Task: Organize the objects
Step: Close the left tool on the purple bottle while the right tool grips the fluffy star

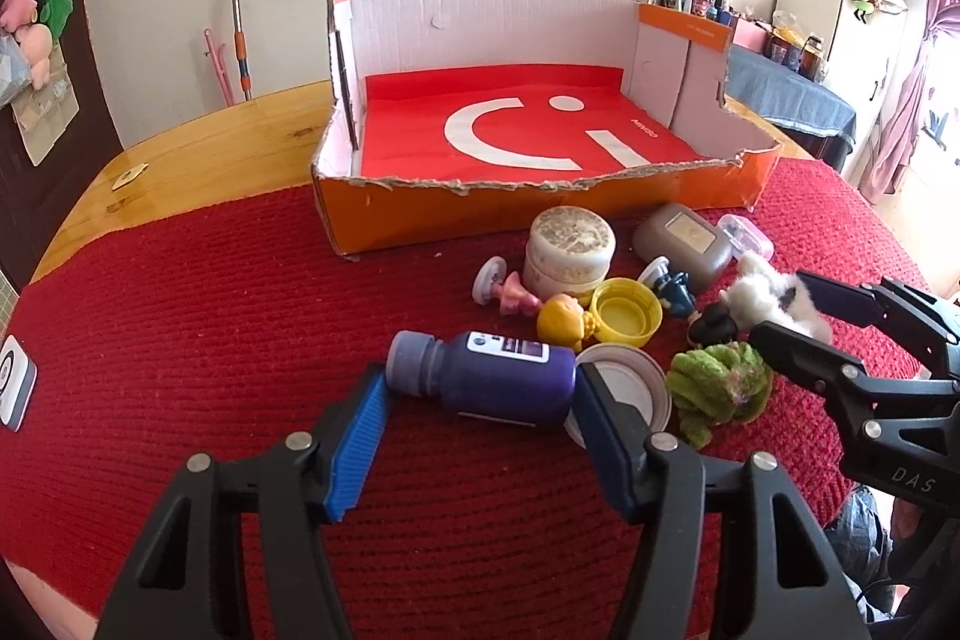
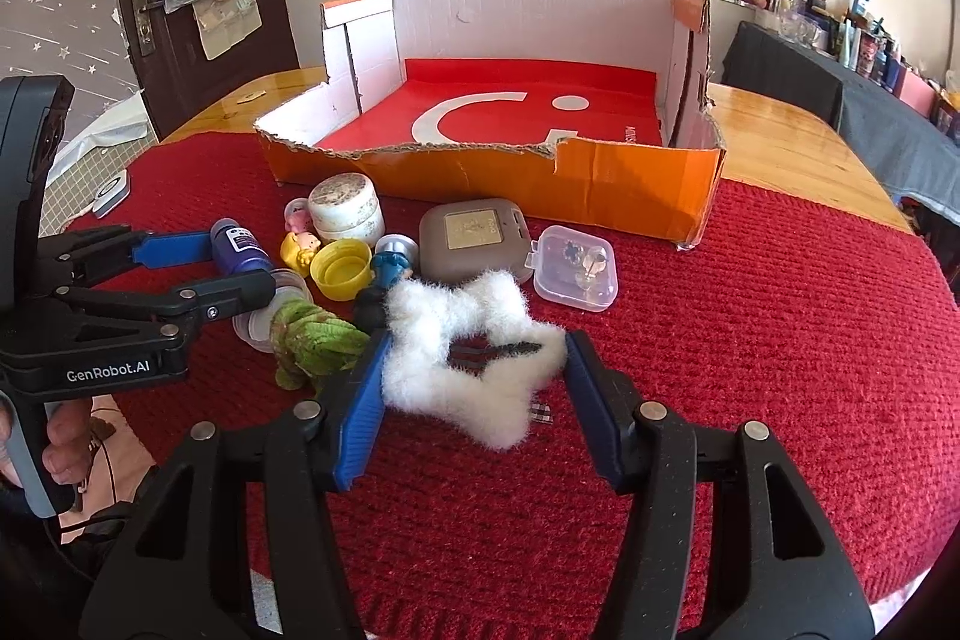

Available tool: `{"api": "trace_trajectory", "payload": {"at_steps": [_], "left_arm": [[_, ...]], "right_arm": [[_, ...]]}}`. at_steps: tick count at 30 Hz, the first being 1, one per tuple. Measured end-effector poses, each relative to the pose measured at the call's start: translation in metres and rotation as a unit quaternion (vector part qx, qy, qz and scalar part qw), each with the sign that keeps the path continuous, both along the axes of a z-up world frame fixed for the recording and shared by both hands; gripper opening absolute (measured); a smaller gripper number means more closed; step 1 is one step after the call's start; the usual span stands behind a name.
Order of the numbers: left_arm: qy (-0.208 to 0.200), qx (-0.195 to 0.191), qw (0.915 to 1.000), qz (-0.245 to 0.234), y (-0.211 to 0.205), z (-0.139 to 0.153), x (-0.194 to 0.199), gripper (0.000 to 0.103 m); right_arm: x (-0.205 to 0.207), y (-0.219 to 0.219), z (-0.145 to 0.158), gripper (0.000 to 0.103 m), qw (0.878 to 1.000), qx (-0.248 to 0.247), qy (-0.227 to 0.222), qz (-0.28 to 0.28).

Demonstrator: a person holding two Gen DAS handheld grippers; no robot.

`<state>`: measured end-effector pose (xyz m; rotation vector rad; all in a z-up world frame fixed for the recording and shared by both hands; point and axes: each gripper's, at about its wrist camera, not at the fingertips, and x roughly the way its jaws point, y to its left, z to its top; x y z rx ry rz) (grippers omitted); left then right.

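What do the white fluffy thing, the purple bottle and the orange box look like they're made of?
White fluffy thing: soft plush or faux fur, going by its fuzzy fibres; a dark clip part shows in it. Purple bottle: probably glossy plastic with a matte cap. Orange box: corrugated cardboard, with torn fluted edges.

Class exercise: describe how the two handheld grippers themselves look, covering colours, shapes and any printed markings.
Both are black plastic frames with triangular cut-outs and silver rivets. Each finger ends in a flat, ribbed blue pad. The left gripper has a dark grey handle and white "GenRobot.AI" lettering on its side. The right gripper shows the letters "DAS" on its body.
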<state>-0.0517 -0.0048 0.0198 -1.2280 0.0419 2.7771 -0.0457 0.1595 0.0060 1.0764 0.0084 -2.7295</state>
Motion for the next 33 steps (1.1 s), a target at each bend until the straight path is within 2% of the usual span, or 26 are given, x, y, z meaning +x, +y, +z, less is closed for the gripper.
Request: {"api": "trace_trajectory", "payload": {"at_steps": [16,19,33], "left_arm": [[0.021,0.010,0.9997,0.000,-0.003,0.015,0.003,0.064],[0.020,0.000,0.9998,-0.001,-0.002,0.014,0.003,0.064],[0.002,0.002,1.0000,0.005,-0.007,0.001,0.005,0.064]], "right_arm": [[-0.002,-0.006,0.017,0.055,1.000,-0.008,0.020,0.008],[-0.004,-0.006,0.017,0.055,1.000,-0.009,0.019,0.009],[-0.007,0.001,-0.004,0.055,1.000,0.003,-0.013,-0.009]]}}
